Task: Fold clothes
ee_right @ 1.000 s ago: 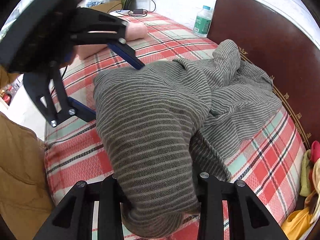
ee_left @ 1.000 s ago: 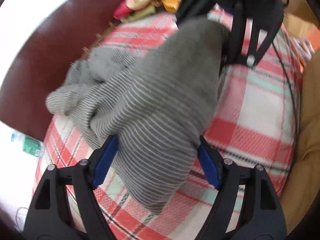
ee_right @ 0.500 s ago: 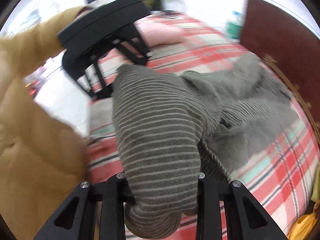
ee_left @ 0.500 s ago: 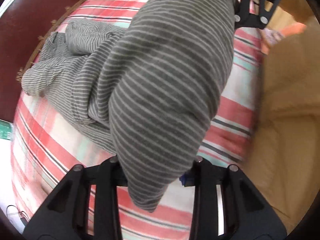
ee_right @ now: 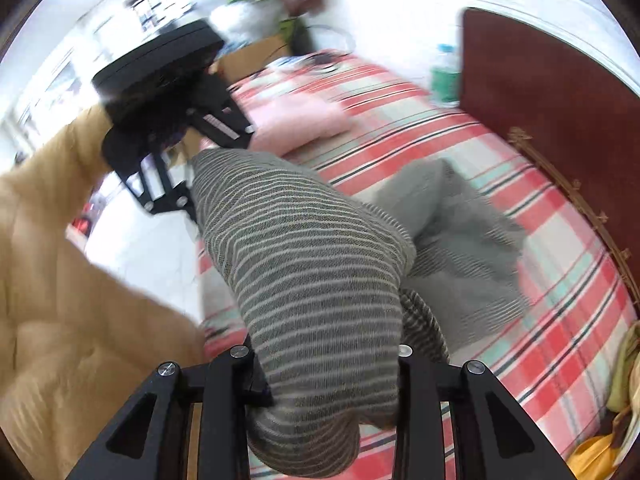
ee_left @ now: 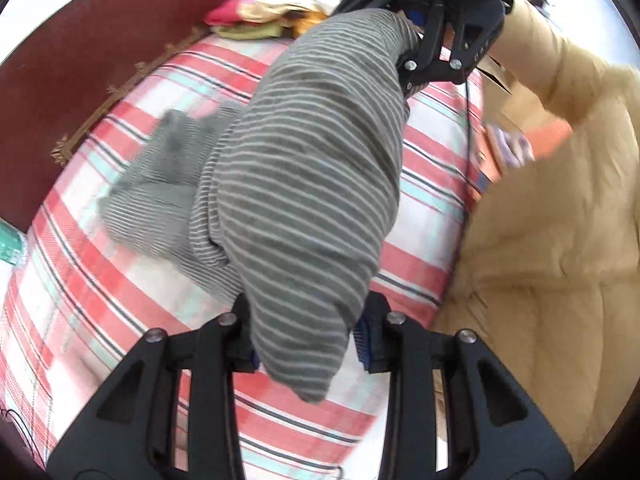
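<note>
A grey garment with thin white stripes [ee_left: 312,184] is lifted above the plaid bed, stretched between my two grippers. My left gripper [ee_left: 306,340] is shut on one end of it. My right gripper [ee_right: 326,376] is shut on the other end [ee_right: 312,264]. The rest of the garment hangs down, blurred, over the bed [ee_left: 156,184] [ee_right: 464,240]. Each gripper shows in the other's view, the right one [ee_left: 436,40] and the left one [ee_right: 172,96], both pinching the cloth at its far end.
The bed has a red, white and teal plaid cover [ee_left: 120,280] and a dark red headboard [ee_right: 552,104]. A pile of coloured clothes [ee_left: 276,12] lies at the bed's far end. A pink folded item [ee_right: 296,124] and a bottle [ee_right: 442,76] are near the headboard. My tan jacket [ee_left: 560,240] is beside the bed.
Both grippers have lifted the striped garment higher off the bed; more of it now hangs free and less lies spread on the cover. The left gripper went from open to shut on it.
</note>
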`<action>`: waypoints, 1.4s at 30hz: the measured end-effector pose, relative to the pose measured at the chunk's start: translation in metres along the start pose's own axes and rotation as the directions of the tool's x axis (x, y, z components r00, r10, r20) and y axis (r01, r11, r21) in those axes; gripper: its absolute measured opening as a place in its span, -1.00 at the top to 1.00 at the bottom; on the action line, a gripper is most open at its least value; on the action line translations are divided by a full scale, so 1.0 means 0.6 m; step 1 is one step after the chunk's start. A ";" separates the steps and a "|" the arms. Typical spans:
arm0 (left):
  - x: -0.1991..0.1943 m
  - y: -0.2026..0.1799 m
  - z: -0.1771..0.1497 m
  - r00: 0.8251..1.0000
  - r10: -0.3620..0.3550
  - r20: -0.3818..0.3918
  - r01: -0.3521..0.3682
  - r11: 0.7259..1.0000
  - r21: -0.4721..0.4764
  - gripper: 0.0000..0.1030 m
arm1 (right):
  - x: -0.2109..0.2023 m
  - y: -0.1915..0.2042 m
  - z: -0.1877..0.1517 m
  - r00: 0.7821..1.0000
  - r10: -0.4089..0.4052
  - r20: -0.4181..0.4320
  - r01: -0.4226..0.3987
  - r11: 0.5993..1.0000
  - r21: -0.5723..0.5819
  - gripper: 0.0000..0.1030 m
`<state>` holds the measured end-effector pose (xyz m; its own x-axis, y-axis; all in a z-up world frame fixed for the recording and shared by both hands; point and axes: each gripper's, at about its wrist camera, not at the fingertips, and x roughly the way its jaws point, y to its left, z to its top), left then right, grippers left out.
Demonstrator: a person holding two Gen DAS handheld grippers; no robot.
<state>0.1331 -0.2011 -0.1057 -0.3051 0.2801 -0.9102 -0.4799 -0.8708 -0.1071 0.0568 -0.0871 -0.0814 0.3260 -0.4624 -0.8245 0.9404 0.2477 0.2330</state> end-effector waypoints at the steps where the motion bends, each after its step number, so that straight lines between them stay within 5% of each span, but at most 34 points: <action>1: 0.002 0.021 0.013 1.000 -0.001 -0.003 0.001 1.000 -0.016 0.29 | 0.003 -0.024 0.012 1.000 0.004 -0.001 -0.004 1.000 0.022 0.36; 8: 0.063 0.176 0.067 0.997 0.054 -0.053 -0.065 0.968 -0.243 0.02 | 0.069 -0.193 0.068 0.998 0.032 -0.052 -0.020 0.978 0.208 0.25; 12: 0.091 0.257 0.064 0.992 0.113 -0.061 -0.129 0.889 -0.439 -0.03 | 0.107 -0.255 0.069 0.997 0.052 -0.059 -0.032 0.950 0.312 0.16; 16: 0.050 0.284 0.044 0.980 0.188 0.069 -0.114 0.807 -0.580 -0.03 | 0.127 -0.284 0.063 0.996 0.090 -0.025 -0.074 0.921 0.382 0.01; 18: 0.025 0.251 0.048 0.961 0.224 0.165 -0.100 0.832 -0.546 -0.06 | 0.140 -0.299 0.065 0.996 0.088 -0.016 -0.074 0.916 0.395 -0.13; 21: 0.039 0.207 0.063 0.953 0.173 0.250 -0.034 0.879 -0.476 -0.37 | 0.149 -0.319 0.057 0.998 0.057 -0.010 -0.047 0.894 0.446 -0.38; 26: 0.142 0.209 0.069 0.981 0.130 0.142 -0.042 0.865 -0.500 -0.38 | 0.107 -0.325 0.039 0.994 -0.094 0.052 0.052 0.842 0.537 -0.49; 30: 0.170 0.225 0.060 0.983 0.107 0.147 -0.010 0.840 -0.543 -0.38 | 0.017 -0.258 0.041 0.929 -0.320 0.184 0.208 0.865 0.457 -0.49; 33: 0.171 0.225 0.062 0.981 0.113 0.157 -0.008 0.833 -0.553 -0.39 | -0.008 -0.184 0.051 0.897 -0.288 0.335 0.187 0.935 0.303 -0.49; 37: 0.176 0.224 0.063 0.977 0.145 0.158 -0.035 0.834 -0.550 -0.43 | 0.074 -0.197 0.063 0.928 -0.290 0.232 0.225 0.936 0.273 -0.42; 40: 0.182 0.223 0.060 0.969 0.166 0.184 -0.038 0.833 -0.553 -0.43 | 0.148 -0.318 0.032 0.967 -0.229 0.114 0.131 0.826 0.548 -0.37; 42: 0.188 0.223 0.055 0.965 0.172 0.196 -0.033 0.825 -0.564 -0.43 | 0.161 -0.344 0.003 0.965 -0.181 0.192 0.027 0.792 0.610 -0.38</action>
<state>0.0073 -0.2730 -0.2094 -0.5381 0.1995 -0.8190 0.0779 -0.9557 -0.2839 -0.1054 -0.1845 -0.2082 0.1632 -0.6543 -0.7384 0.8126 -0.3353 0.4767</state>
